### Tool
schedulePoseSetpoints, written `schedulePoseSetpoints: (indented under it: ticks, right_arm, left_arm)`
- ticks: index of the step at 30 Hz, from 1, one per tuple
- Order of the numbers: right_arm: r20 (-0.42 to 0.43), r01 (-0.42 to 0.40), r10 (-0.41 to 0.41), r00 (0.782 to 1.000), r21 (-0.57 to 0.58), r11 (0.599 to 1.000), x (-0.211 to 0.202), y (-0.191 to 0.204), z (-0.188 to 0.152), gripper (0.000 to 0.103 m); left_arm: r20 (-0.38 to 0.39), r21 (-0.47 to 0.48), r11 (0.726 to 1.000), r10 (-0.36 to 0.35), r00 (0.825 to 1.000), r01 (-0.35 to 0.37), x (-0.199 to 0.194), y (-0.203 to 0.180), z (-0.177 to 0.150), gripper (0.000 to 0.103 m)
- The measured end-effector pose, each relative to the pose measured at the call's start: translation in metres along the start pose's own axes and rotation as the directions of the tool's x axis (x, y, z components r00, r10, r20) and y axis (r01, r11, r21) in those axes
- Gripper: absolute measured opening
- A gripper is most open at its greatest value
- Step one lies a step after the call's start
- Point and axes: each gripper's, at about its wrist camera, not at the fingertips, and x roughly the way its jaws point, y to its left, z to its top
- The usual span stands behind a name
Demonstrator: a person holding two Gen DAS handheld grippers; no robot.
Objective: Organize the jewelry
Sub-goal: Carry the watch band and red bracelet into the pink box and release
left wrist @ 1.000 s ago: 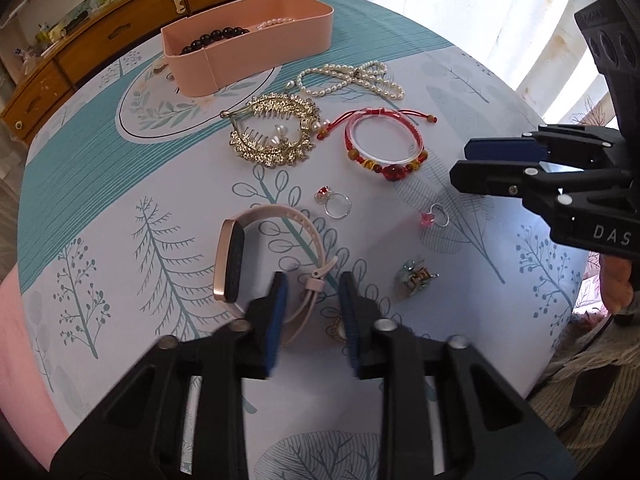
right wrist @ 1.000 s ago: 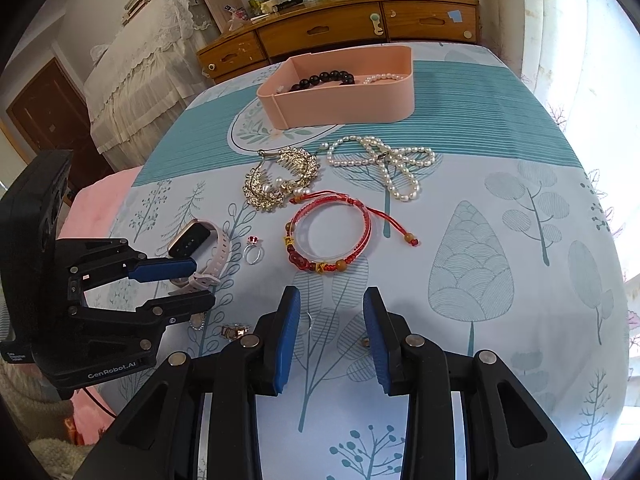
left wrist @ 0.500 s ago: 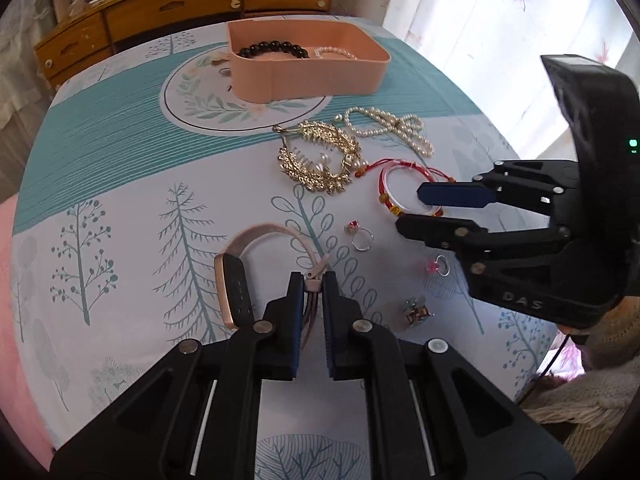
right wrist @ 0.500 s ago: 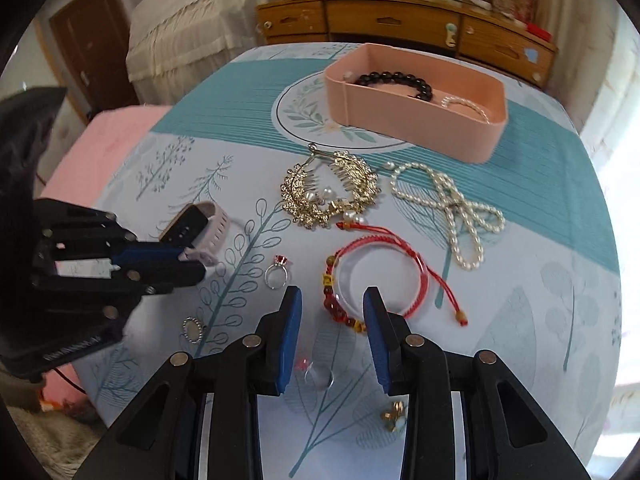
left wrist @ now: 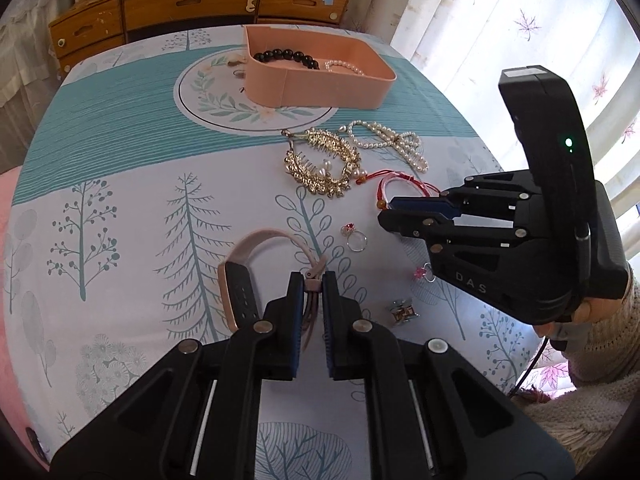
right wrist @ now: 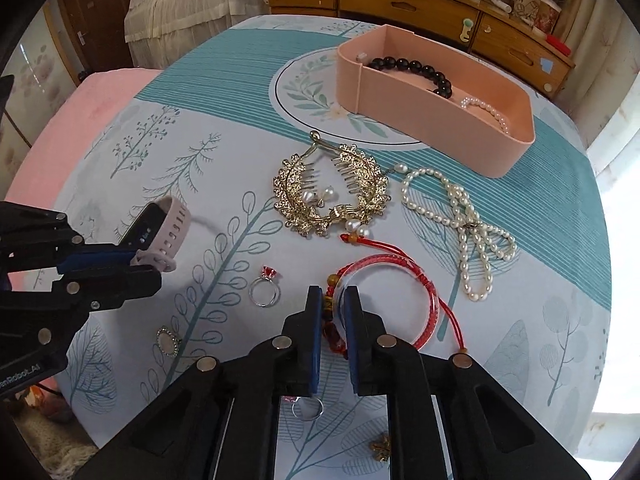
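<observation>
While both tongs are being held clamped | left gripper on watch strap | right gripper, just closed, on red bracelet | pink tray lying far, right-hand load nearer.

box behind comb, necklace beside it.

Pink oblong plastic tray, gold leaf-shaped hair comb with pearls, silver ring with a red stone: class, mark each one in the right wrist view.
Pink oblong plastic tray [right wrist: 424, 120]: right wrist view, near side wall.
Gold leaf-shaped hair comb with pearls [right wrist: 294, 196]: right wrist view, left leafy arc.
Silver ring with a red stone [right wrist: 265, 291]: right wrist view, band.
</observation>
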Motion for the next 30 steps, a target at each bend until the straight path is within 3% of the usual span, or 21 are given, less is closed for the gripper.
schedulePoseSetpoints:
  ticks: [4,9,15,18,23,30]
  right_arm:
    - [0.028,0.003,-0.003,1.0,0.009,1.0,-0.016,0.003,0.001,0.01]
    - [0.135,0.008,-0.011,0.991,0.024,1.0,-0.063,0.005,0.018,0.01]
    - [0.278,0.008,-0.033,0.96,0.087,0.996,-0.12,-0.007,0.058,0.01]
    - [0.324,-0.028,-0.019,0.946,0.139,0.99,-0.135,-0.023,0.086,0.01]
    - [0.355,-0.123,0.027,0.935,0.251,0.96,-0.131,-0.063,0.132,0.01]
    - [0.281,-0.207,0.091,0.955,0.418,0.884,-0.072,-0.125,0.164,0.01]
  left_arm:
    - [0.036,0.002,1.0,0.017,0.999,-0.017,-0.018,0.001,0.007,0.007]
    - [0.092,0.012,0.999,0.048,0.995,-0.049,-0.045,0.003,0.032,0.007]
    - [0.157,0.026,0.996,0.078,0.985,-0.083,-0.078,0.007,0.096,0.007]
    - [0.173,-0.013,0.999,0.053,0.984,-0.052,-0.082,0.014,0.136,0.007]
    - [0.179,-0.084,0.996,0.004,0.984,0.011,-0.06,0.022,0.192,0.007]
    - [0.148,-0.13,0.99,-0.038,0.988,0.058,0.016,0.013,0.228,0.007]
